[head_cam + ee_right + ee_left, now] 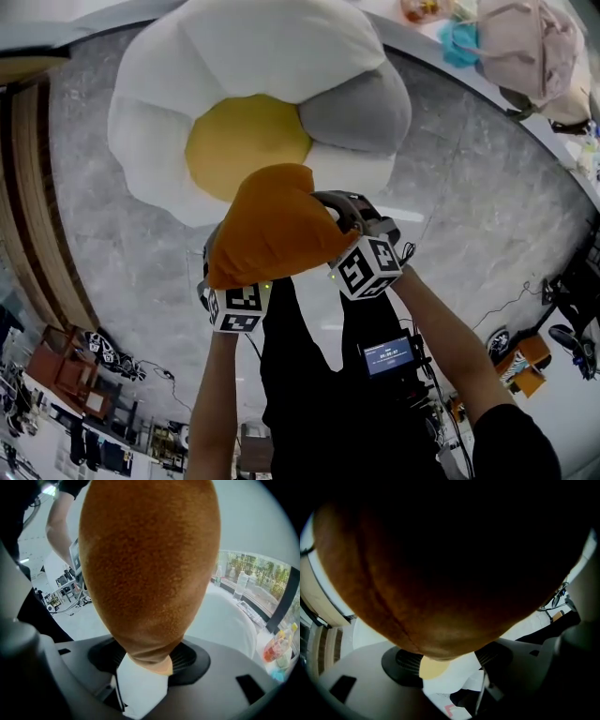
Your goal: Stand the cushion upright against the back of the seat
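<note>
Above the flower-shaped seat (253, 56) | left gripper (445, 660) and right gripper (143, 663) are clamping the orange cushion (272, 225) by its edge | I am judging it soft, light.

Grey marbled floor (487, 197); wooden panelling (33, 234) left; window (255, 576), greenery outside.

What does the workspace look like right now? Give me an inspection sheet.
Surface: grey marble-look floor.
Job's things: orange cushion held up over the near edge of the flower-shaped seat; not yet stood upright.
Clutter: beige bag on the ledge, top right.
Grippers: left gripper and right gripper each shut on a cushion corner.
Cables: thin cable loose on the floor, right.
Surroundings: wooden furniture, lower left.
</note>
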